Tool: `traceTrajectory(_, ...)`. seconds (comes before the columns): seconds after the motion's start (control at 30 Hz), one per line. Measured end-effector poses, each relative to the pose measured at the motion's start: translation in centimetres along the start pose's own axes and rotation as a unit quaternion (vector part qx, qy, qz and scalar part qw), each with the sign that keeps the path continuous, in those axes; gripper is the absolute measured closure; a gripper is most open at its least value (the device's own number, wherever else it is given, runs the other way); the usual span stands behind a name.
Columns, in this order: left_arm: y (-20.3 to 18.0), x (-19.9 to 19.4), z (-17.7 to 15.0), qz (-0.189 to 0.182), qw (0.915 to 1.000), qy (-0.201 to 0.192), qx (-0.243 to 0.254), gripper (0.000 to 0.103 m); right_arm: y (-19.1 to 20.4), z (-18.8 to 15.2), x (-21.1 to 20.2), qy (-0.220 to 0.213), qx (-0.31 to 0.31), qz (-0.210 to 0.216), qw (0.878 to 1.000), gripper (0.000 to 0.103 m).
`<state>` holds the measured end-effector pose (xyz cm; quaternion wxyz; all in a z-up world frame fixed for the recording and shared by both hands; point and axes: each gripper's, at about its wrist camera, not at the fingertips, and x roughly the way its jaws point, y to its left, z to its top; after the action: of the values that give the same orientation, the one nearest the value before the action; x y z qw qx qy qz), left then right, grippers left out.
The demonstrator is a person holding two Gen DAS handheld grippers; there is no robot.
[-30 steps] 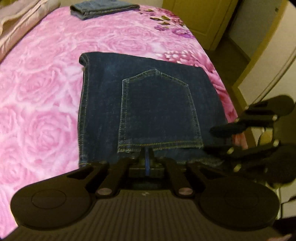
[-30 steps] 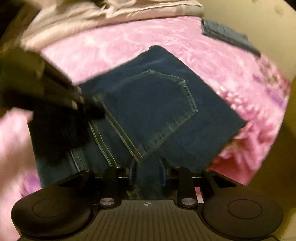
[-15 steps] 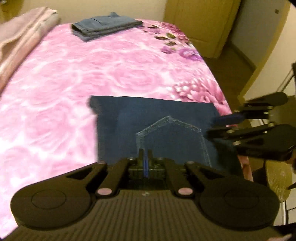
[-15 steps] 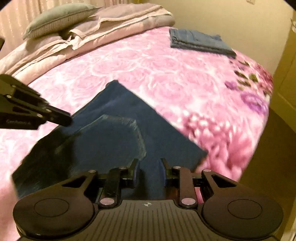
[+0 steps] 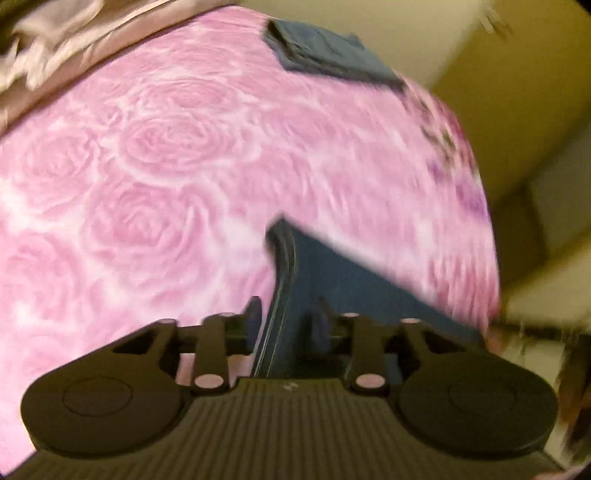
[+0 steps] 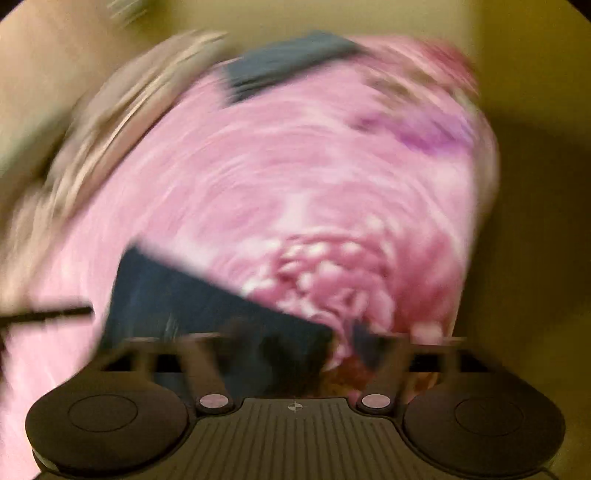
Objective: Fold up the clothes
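Lying near, right of bed (image 5: pixel 155 155): folded jeans (image 5: pixel 332 288)
Left gripper (image 5: pixel 286 317): jaws apart, straddling jeans' seam edge
Right gripper (image 6: pixel 314 347): jaws apart, blurred
Far: second folded garment (image 5: pixel 325 55)

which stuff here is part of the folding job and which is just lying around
Part of the job:
- dark jeans near the bed's edge
- left gripper, fingers apart either side of their seam
- right gripper, too blurred to judge

Lying about:
- folded blue garment at the far end
- pink floral bedspread
- beige bedding
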<state>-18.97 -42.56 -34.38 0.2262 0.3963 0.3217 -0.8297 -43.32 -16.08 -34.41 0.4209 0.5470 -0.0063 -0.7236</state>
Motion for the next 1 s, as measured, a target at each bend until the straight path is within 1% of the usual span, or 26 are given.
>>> traceTrajectory(0.03, 0.5, 1.0, 0.9, -0.005, 0.9995, 0.002, -0.03, 0.075, -1.4, 0.5, 0.3, 0.007, 0.057, 0.011, 0.998, 0.029)
traceTrajectory(0.07, 1.1, 1.8, 1.7, -0.012, 0.998, 0.007, -0.062, 0.073, -2.7, 0.7, 0.7, 0.016, 0.105, 0.022, 0.994, 0.029)
traceTrajectory(0.1, 1.7, 2.7, 2.2, -0.022, 0.9955, 0.015, -0.091, 0.072, -3.5, 0.8, 1.1, 0.023, 0.135, 0.035, 0.99, 0.039)
traceTrajectory(0.13, 2.2, 3.5, 2.4, -0.036, 0.9921, 0.02, -0.118, 0.072, -4.1, 0.8, 1.5, 0.028, 0.158, 0.049, 0.986, 0.047)
traceTrajectory(0.17, 2.6, 4.3, 2.7, -0.05, 0.9878, 0.025, -0.146, 0.074, -4.7, 0.9, 1.8, 0.034, 0.181, 0.062, 0.981, 0.059)
traceTrajectory(0.2, 3.1, 5.1, 2.9, -0.065, 0.9825, 0.029, -0.172, 0.074, -5.1, 0.9, 2.3, 0.042, 0.198, 0.074, 0.977, 0.067)
traceTrajectory(0.23, 3.3, 5.3, 2.9, -0.071, 0.9799, 0.029, -0.184, 0.074, -5.4, 1.0, 2.7, 0.05, 0.21, 0.079, 0.973, 0.068)
traceTrajectory(0.27, 3.5, 5.6, 2.8, -0.077, 0.9773, 0.028, -0.195, 0.081, -5.6, 1.1, 2.9, 0.054, 0.21, 0.077, 0.973, 0.072)
traceTrajectory(0.3, 3.8, 5.9, 2.7, -0.082, 0.9746, 0.028, -0.206, 0.086, -5.8, 1.2, 3.2, 0.056, 0.207, 0.071, 0.974, 0.081)
traceTrajectory(0.37, 4.2, 6.4, 2.5, -0.094, 0.9686, 0.026, -0.229, 0.092, -5.7, 1.3, 2.9, 0.056, 0.185, 0.066, 0.979, 0.087)
traceTrajectory(0.4, 4.0, 6.3, 2.5, -0.088, 0.9729, 0.019, -0.213, 0.094, -5.5, 1.4, 2.8, 0.055, 0.169, 0.062, 0.982, 0.089)
traceTrajectory(0.47, 3.6, 6.2, 2.3, -0.077, 0.9807, 0.002, -0.18, 0.093, -4.7, 1.3, 2.9, 0.051, 0.129, 0.045, 0.989, 0.089)
traceTrajectory(0.5, 3.0, 6.3, 2.2, -0.063, 0.988, -0.008, -0.141, 0.092, -4.4, 1.2, 3.2, 0.049, 0.113, 0.036, 0.992, 0.09)
traceTrajectory(0.53, 1.8, 6.6, 1.9, -0.04, 0.996, -0.015, -0.078, 0.092, -4.0, 1.0, 3.5, 0.048, 0.1, 0.027, 0.993, 0.09)
traceTrajectory(0.57, 0.7, 6.9, 1.5, -0.018, 0.9995, -0.021, -0.015, 0.091, -3.6, 0.9, 3.8, 0.048, 0.087, 0.018, 0.995, 0.09)
traceTrajectory(0.6, -0.9, 7.2, 1.4, 0.008, 0.9984, -0.028, 0.049, 0.09, -3.3, 0.8, 4.1, 0.047, 0.074, 0.01, 0.996, 0.09)
traceTrajectory(0.63, -1.1, 7.0, 1.6, 0.013, 0.998, -0.027, 0.056, 0.09, -2.8, 0.8, 4.2, 0.046, 0.056, 0.002, 0.997, 0.089)
traceTrajectory(0.7, -1.6, 6.6, 2.0, 0.023, 0.9972, -0.025, 0.067, 0.086, -2.1, 1.0, 3.7, 0.039, 0.024, -0.004, 0.999, 0.086)
traceTrajectory(0.73, -1.6, 5.6, 2.1, 0.033, 0.9969, -0.034, 0.062, 0.084, -1.8, 1.2, 3.2, 0.032, 0.008, -0.012, 0.999, 0.077)
traceTrajectory(0.77, -1.6, 4.7, 2.1, 0.043, 0.9964, -0.044, 0.057, 0.08, -1.3, 1.4, 2.5, 0.016, -0.017, -0.032, 0.999, 0.068)
traceTrajectory(0.8, -1.6, 3.7, 2.2, 0.054, 0.9957, -0.053, 0.053, 0.082, -0.7, 1.4, 1.8, -0.003, -0.044, -0.049, 0.998, 0.061)
traceTrajectory(0.83, -1.8, 2.5, 2.0, 0.079, 0.993, -0.069, 0.054, 0.086, -0.1, 1.5, 1.1, -0.023, -0.071, -0.063, 0.995, 0.06)
traceTrajectory(0.87, -2.0, 1.3, 1.8, 0.105, 0.9892, -0.085, 0.055, 0.086, 0.4, 1.4, 0.5, -0.033, -0.095, -0.061, 0.993, 0.06)
traceTrajectory(0.93, -2.2, -0.4, 0.8, 0.062, 0.9943, -0.078, 0.037, 0.092, 1.5, 0.7, 0.0, -0.032, -0.13, -0.038, 0.99, 0.06)
traceTrajectory(0.97, -2.9, -0.5, -0.1, 0.034, 0.9965, -0.06, 0.047, 0.097, 2.2, 0.0, -0.1, -0.027, -0.151, -0.025, 0.988, 0.06)
traceTrajectory(1.0, -3.6, -0.6, -1.1, 0.006, 0.9974, -0.042, 0.058, 0.098, 2.9, -0.7, -0.1, -0.021, -0.176, -0.014, 0.984, 0.06)
